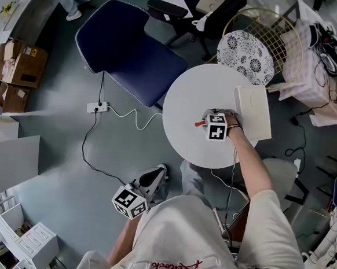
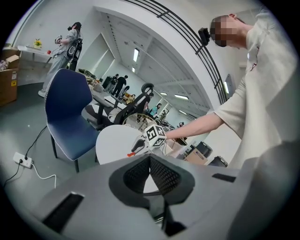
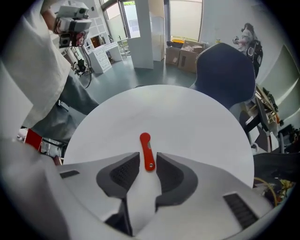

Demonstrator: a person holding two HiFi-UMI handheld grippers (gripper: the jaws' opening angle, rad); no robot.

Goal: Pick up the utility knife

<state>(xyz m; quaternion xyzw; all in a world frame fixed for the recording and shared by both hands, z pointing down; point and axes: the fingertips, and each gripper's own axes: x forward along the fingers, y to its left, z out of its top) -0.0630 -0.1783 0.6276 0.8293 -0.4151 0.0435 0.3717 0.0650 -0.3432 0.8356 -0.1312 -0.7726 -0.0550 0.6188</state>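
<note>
The right claw [image 3: 148, 161] points steeply down at the round white bench [image 3: 197, 117], jaws apart astride the near end of the slim red utility knife [image 3: 146, 147] lying flat there, seemingly lined up to pinch its narrow sides, while the left claw [image 2: 150, 159] waits aside, tips together and empty.

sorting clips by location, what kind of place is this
Probably an open-plan office or lab workspace: a blue chair, a round white table and stacked cardboard boxes stand on a plain grey floor.

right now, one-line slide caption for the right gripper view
Right gripper over a round white table, jaws apart astride the near end of a slim red utility knife
</note>
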